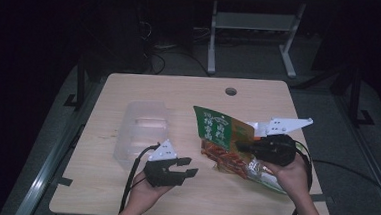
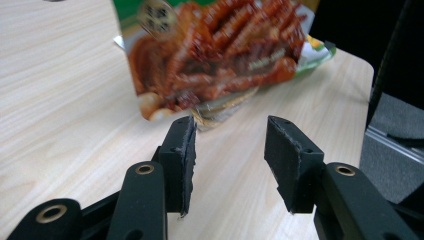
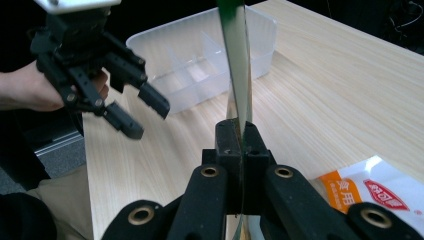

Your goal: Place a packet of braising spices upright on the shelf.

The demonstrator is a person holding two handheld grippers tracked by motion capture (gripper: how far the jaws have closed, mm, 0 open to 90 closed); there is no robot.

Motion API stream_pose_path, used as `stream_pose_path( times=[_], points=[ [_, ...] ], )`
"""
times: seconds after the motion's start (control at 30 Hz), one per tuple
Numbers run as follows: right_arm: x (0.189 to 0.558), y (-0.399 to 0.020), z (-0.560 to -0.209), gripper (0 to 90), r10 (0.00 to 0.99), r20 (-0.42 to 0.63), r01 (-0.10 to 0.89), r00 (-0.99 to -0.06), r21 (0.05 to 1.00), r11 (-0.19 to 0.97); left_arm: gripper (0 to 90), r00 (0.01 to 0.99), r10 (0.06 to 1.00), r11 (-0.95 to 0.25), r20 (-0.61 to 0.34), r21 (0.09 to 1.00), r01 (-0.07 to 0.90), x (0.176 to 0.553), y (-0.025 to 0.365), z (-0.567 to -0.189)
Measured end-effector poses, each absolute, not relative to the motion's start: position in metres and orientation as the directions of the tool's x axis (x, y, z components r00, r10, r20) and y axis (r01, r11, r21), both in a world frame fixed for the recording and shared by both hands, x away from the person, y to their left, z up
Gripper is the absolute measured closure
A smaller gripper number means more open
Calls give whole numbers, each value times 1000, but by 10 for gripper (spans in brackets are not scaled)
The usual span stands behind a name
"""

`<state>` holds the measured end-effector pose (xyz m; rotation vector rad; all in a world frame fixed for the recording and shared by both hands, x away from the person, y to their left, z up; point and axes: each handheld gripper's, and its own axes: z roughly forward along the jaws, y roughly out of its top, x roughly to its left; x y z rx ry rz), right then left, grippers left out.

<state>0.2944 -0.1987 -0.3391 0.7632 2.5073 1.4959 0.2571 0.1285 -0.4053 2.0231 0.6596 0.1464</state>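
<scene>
A snack bag (image 1: 219, 132), green at the top with red food printed on it, is held tilted above the table by my right gripper (image 1: 239, 146), which is shut on its right edge. In the right gripper view the jaws (image 3: 239, 131) pinch the bag's thin edge (image 3: 238, 60), which rises straight up. My left gripper (image 1: 193, 167) hovers left of the bag, open, nothing between its pads. In the left gripper view the gripper (image 2: 230, 127) points at the bag's lower corner (image 2: 215, 55), a short way off. The right gripper view also takes in the left gripper (image 3: 135, 112).
A clear plastic box (image 1: 142, 129) with dividers stands on the wooden table (image 1: 123, 193), left of the bag, also in the right gripper view (image 3: 200, 65). A white packet with an orange label (image 3: 380, 192) lies under the right hand. A round cable hole (image 1: 230, 91) is near the far edge.
</scene>
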Motion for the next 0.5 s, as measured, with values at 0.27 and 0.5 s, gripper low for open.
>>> stream_pose_path(
  times=[0.27, 0.5],
  points=[
    [301, -180, -326, 900, 465, 140, 345, -874, 853, 391, 527, 873, 479, -440, -98, 833, 335, 243, 129, -412],
    [316, -159, -315, 900, 446, 145, 338, -883, 857, 390, 503, 880, 467, -452, -84, 833, 319, 239, 129, -415]
  ],
)
